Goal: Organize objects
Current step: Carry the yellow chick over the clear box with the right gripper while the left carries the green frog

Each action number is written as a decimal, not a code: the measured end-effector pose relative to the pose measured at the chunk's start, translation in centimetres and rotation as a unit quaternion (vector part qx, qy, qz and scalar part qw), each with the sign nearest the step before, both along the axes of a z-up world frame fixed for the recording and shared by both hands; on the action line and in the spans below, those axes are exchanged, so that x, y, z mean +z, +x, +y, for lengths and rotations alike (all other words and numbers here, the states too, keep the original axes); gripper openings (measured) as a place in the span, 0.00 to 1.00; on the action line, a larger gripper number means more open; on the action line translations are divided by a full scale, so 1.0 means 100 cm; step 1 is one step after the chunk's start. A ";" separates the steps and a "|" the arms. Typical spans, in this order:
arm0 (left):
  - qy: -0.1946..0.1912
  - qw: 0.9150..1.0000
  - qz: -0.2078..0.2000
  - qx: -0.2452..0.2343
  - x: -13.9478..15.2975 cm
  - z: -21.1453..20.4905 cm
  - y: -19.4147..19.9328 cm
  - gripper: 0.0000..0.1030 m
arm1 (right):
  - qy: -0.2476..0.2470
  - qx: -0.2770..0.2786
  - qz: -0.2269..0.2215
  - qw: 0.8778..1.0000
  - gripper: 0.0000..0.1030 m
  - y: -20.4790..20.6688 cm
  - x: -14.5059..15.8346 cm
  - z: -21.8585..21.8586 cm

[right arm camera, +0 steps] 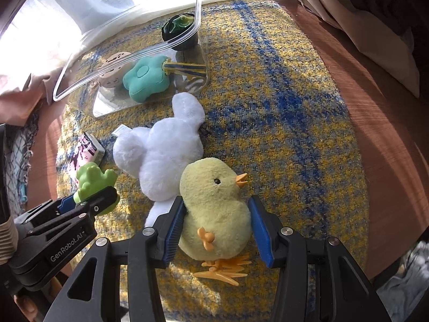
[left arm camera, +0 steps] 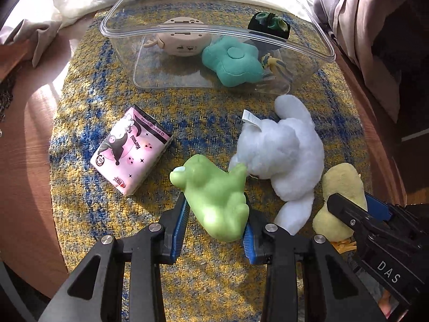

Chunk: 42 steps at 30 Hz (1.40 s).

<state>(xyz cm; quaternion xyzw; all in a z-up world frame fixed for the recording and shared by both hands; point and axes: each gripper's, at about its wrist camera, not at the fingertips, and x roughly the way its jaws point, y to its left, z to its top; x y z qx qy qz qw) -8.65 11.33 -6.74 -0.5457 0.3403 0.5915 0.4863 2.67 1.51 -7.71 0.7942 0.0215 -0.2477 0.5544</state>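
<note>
Where the left gripper [left arm camera: 217, 214] pinches the green frog [left arm camera: 214, 196], its pads hide the frog's flanks; long axis runs toward the bin [left arm camera: 217, 29], head first. Right gripper [right arm camera: 214, 230] clasps the chick [right arm camera: 214, 214], upright, beak away from the white plush [right arm camera: 163, 158], feet partly cut off.

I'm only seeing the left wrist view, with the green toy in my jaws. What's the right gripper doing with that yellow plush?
Observer: The right gripper has a pad on each flank of the yellow chick; it looks gripped.
Operator: Which way does it face?
Observer: Its orange beak points away from the white plush.
Operator: Is it off the rug?
Observer: Can't tell; its orange feet sit low over the rug.
</note>
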 end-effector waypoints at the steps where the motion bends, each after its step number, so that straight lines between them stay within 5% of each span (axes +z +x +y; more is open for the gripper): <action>1: 0.005 1.000 0.000 -0.003 0.003 -0.003 0.001 0.35 | 0.001 -0.003 -0.001 1.000 0.47 -0.002 0.002 0.002; 27: 0.075 0.997 -0.013 -0.001 0.061 -0.019 -0.038 0.35 | -0.037 -0.068 0.001 0.997 0.47 -0.029 0.084 -0.004; 42: 0.098 0.995 -0.009 0.008 0.081 -0.010 -0.059 0.35 | -0.062 -0.084 -0.005 0.995 0.47 -0.041 0.104 -0.029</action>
